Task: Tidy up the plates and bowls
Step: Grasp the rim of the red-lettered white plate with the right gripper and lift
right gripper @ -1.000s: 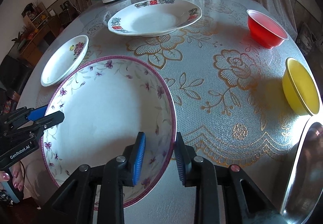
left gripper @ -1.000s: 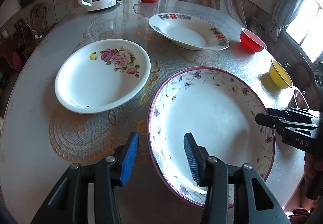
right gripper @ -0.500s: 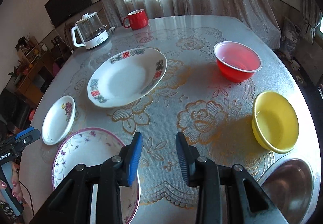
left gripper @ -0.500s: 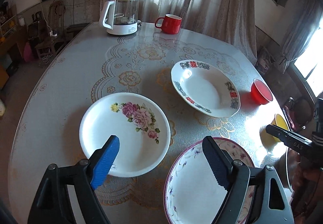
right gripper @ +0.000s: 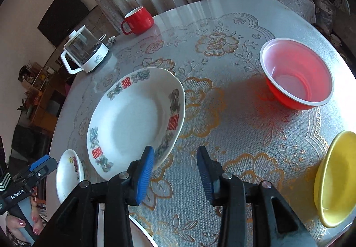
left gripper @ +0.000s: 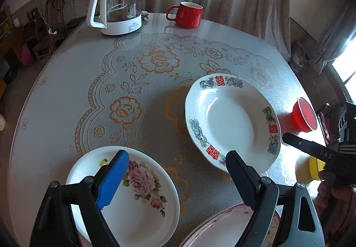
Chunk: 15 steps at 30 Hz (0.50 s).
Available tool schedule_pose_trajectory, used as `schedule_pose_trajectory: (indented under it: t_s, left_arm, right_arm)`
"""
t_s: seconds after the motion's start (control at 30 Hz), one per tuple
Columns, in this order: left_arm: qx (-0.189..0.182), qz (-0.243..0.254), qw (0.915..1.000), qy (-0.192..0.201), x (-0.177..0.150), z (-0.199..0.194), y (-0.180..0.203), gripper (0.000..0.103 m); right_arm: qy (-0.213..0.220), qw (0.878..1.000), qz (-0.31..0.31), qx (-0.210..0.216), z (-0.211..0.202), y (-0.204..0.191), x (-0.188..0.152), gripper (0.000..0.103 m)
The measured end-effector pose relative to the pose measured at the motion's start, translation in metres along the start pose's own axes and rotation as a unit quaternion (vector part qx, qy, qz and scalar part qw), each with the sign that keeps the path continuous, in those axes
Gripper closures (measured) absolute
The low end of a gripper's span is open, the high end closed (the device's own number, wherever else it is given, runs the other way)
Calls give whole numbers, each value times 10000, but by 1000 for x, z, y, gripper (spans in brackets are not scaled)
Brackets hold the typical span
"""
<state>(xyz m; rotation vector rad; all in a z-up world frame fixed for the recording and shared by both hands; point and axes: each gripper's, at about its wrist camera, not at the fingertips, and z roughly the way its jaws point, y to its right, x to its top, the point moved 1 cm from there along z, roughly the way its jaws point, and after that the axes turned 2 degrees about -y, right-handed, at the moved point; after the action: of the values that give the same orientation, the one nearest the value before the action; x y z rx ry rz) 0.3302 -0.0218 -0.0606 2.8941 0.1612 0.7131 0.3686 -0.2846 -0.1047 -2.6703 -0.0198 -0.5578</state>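
A white plate with red characters lies mid-table, also in the right wrist view. A rose-patterned plate lies near left, seen small in the right wrist view. A purple-rimmed plate shows at the bottom edge. A red bowl and a yellow bowl sit at the right. My left gripper is open and empty above the table between the plates. My right gripper is open and empty beside the character plate's near rim.
A glass kettle and a red mug stand at the table's far side. Curtains hang behind. The table's edge curves round on the left. The lace-patterned cloth covers the middle.
Both grippers have lifted and moved away from the purple-rimmed plate toward the far side. My left jaws have opened wider; the purple plate now sits at the views' bottom edge.
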Motion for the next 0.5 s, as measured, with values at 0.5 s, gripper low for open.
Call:
schedule_pose_trajectory:
  t_s: [0.5]
  left_arm:
    - [53,93,9985,-533,52,71,9,22]
  right_arm:
    - [-207,9995,14,244,54,-5,43,63]
